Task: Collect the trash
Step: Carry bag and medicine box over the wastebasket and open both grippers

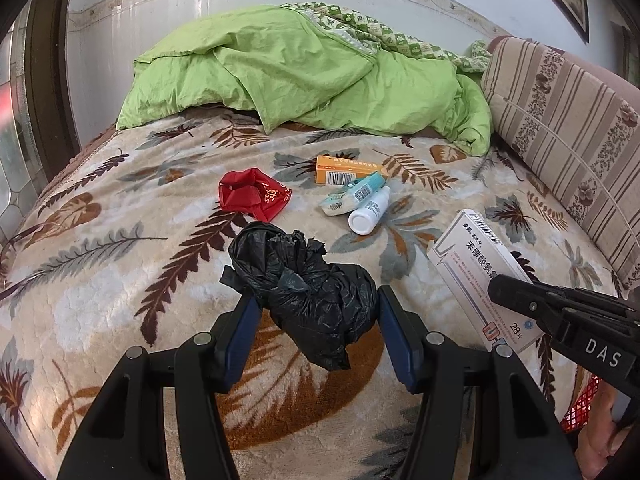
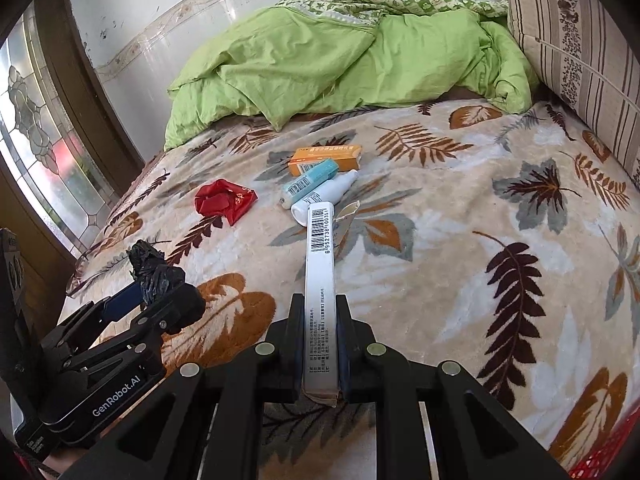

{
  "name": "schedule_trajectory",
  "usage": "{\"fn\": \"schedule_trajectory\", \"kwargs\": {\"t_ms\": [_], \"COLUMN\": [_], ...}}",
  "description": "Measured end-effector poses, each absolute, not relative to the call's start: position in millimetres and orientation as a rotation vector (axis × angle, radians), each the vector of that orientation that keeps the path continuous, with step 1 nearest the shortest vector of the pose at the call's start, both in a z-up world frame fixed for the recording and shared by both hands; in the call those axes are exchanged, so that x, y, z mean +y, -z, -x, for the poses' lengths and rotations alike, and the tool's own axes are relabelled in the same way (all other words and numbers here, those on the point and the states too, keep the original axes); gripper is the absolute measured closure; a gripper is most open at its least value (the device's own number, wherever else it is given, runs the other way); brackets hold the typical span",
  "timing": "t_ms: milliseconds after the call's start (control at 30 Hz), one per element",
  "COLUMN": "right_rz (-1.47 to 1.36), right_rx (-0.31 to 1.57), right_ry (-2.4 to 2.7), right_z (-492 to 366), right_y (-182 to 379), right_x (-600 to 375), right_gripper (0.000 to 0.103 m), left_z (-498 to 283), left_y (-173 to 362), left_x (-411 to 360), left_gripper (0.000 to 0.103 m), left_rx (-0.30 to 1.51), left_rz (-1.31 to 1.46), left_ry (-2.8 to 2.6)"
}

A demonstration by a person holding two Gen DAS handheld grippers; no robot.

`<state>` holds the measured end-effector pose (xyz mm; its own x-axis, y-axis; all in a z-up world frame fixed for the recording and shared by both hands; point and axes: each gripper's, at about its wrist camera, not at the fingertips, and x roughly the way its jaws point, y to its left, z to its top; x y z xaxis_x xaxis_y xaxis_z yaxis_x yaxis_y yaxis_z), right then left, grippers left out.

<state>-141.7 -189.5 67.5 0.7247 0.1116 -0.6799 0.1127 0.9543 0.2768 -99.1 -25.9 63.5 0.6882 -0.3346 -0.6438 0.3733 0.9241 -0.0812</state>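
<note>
Trash lay on the bed: your left gripper pinched a black bag, your right gripper squeezed a white box marked "28". The bag could slip, since only crumpled plastic was caught. You had "GenRobot.AI" on one gripper.

We see a cream blanket patterned with brown, grey and rust leaves, and a plain lime-green quilt at the far end. On it lie a red packet, an orange box, a black bag and a white box; the right cushion is beige-and-brown striped.
</note>
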Motion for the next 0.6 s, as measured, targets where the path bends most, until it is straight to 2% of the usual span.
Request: {"fn": "schedule_trajectory", "kwargs": {"t_ms": [600], "right_rz": [-0.486], "right_rx": [0.743], "right_ry": [-0.017], "right_z": [169.0], "right_y": [-73.7], "right_x": [-219.5], "right_gripper": [0.089], "left_z": [110.6], "left_y": [-71.0], "left_x": [-35.0], "left_gripper": [0.046], "left_rx": [0.722], "left_rz": [-0.013], "left_ry": [0.534]}}
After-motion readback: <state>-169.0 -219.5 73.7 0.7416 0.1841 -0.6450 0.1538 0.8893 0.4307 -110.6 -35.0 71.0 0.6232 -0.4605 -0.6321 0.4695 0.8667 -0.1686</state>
